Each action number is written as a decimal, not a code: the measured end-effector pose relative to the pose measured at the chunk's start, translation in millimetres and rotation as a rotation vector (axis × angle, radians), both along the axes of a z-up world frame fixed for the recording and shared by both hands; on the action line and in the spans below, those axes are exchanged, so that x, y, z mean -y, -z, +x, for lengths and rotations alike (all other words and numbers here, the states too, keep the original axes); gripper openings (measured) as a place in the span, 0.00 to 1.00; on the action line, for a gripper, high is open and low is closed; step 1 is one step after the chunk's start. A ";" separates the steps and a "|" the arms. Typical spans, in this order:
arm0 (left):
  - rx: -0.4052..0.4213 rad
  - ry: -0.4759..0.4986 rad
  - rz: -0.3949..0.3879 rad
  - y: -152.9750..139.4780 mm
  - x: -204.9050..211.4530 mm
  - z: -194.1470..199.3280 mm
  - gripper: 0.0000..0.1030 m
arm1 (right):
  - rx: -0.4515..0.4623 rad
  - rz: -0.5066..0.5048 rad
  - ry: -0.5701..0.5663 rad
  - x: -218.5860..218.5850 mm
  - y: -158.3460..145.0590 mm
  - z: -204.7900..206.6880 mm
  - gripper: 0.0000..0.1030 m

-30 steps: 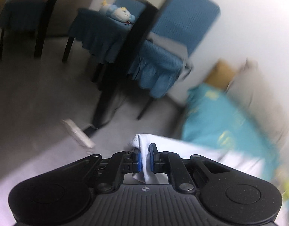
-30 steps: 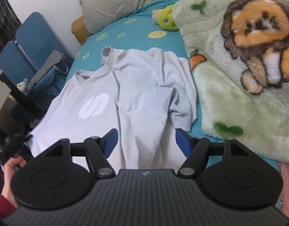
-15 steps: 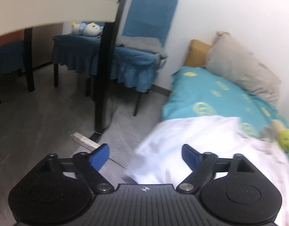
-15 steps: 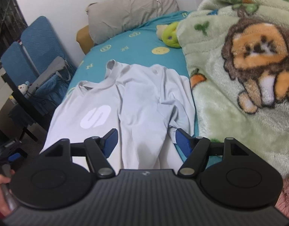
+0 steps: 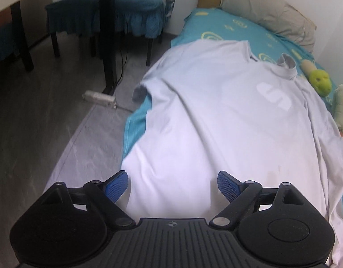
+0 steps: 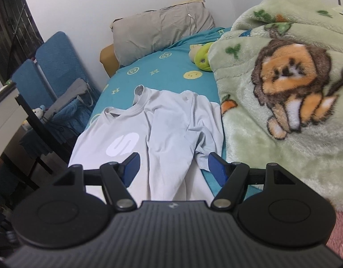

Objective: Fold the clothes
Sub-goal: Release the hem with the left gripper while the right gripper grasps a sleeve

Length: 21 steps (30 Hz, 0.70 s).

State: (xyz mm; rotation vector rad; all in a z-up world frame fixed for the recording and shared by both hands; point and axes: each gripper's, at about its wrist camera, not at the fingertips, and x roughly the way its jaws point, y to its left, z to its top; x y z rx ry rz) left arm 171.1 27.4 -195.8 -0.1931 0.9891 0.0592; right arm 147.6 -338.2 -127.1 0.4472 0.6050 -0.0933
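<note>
A pale grey T-shirt (image 5: 227, 116) with a white S logo lies spread on the teal bed sheet (image 5: 218, 25), its left side hanging over the bed edge. In the right wrist view the shirt (image 6: 162, 129) has its right side folded over the middle. My left gripper (image 5: 172, 185) is open and empty just above the shirt's hem. My right gripper (image 6: 172, 167) is open and empty above the lower part of the shirt.
A green lion blanket (image 6: 283, 93) is heaped on the bed's right side. A grey pillow (image 6: 160, 33) and a green plush toy (image 6: 201, 59) lie at the head. Blue chairs (image 5: 117, 15) and a black table leg (image 5: 107, 33) stand on the floor left of the bed.
My left gripper let go of the shirt's edge, opened, and swung from facing the floor and chairs to facing the bed. My right gripper stayed open and drew back slightly.
</note>
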 end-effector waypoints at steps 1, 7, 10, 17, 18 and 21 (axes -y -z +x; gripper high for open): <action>0.000 -0.004 0.011 0.9 -0.3 0.2 0.84 | 0.000 0.008 0.003 1.5 0.0 -1.9 0.68; -0.006 0.002 0.005 7.4 -3.0 -2.3 0.53 | -0.007 0.018 0.020 6.7 0.3 -6.4 0.68; 0.005 0.002 0.004 8.2 -1.2 -4.8 0.23 | -0.013 0.022 0.023 7.2 1.9 -6.0 0.68; 0.041 -0.043 0.081 -1.1 -4.2 -11.3 0.00 | -0.014 0.036 0.032 11.8 3.9 -4.5 0.68; 0.036 -0.049 0.124 -0.8 -2.9 -11.6 0.00 | -0.015 0.041 0.035 12.8 4.5 -4.2 0.68; 0.012 -0.072 0.201 3.2 -3.1 -8.7 0.00 | -0.021 0.067 0.056 19.2 7.1 -3.2 0.68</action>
